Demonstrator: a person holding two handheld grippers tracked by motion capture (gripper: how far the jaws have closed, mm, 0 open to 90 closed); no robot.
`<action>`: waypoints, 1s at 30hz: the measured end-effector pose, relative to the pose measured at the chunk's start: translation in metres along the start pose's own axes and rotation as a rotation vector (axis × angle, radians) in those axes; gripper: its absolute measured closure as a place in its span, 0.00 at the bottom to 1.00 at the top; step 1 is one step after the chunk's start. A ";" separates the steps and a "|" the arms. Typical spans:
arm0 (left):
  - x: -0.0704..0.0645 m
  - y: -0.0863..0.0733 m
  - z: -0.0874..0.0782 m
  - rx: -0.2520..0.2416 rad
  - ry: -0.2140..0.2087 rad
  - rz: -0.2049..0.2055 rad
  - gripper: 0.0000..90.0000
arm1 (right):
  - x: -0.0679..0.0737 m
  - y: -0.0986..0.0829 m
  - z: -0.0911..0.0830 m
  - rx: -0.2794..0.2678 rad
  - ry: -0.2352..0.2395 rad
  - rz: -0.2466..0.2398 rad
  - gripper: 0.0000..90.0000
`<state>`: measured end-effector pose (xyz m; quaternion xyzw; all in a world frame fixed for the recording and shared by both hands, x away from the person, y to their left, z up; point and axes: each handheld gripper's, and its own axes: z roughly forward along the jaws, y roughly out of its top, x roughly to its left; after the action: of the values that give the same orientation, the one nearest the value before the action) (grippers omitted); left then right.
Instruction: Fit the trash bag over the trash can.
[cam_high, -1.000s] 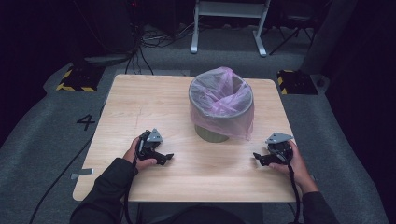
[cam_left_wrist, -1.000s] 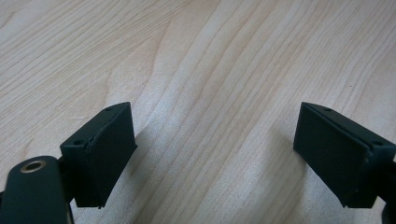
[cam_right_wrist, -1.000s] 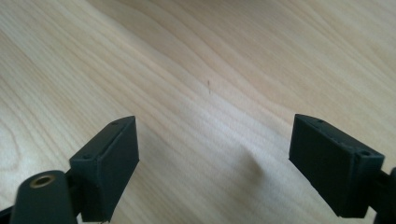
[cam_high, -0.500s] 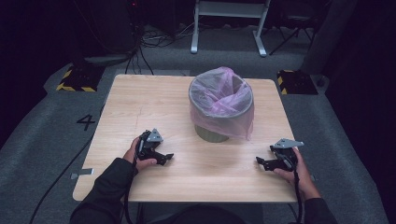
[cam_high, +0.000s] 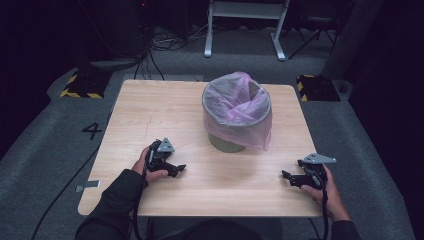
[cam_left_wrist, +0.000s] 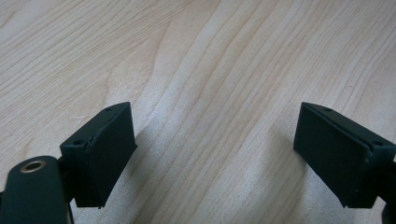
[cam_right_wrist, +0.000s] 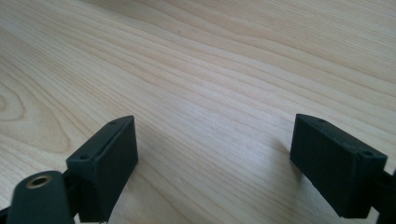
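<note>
The right tongs (cam_high: 294, 178) now sit lower right in the frame, nearer the worktop (cam_high: 165, 107) edge; left tongs (cam_high: 176, 169) unmoved; both spread, empty; the bin (cam_high: 236, 111) stands upright

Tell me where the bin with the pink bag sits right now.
In the high view, the bin stands on the table, right of centre toward the far edge, beyond and between the left gripper and right gripper.

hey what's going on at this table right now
A person sits at a wooden table with a two-jaw gripper in each hand. The left gripper and right gripper both rest low near the front edge, jaws open and holding nothing. Between and beyond them stands a bin lined with a pink bag, untouched.
</note>
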<state>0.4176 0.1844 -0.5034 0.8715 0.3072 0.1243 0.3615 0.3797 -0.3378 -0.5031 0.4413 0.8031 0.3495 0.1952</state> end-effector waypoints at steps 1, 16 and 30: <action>0.000 0.000 0.000 0.000 0.000 -0.002 0.14 | -0.001 -0.001 -0.001 0.000 -0.005 0.006 0.17; 0.000 0.000 0.000 0.000 0.002 -0.003 0.14 | -0.003 -0.004 -0.004 -0.001 -0.027 0.027 0.16; 0.000 0.000 0.000 0.001 -0.001 -0.005 0.14 | -0.004 -0.003 -0.003 0.000 -0.020 0.020 0.16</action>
<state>0.4178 0.1840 -0.5035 0.8709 0.3092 0.1228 0.3617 0.3778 -0.3436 -0.5032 0.4528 0.7967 0.3470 0.1996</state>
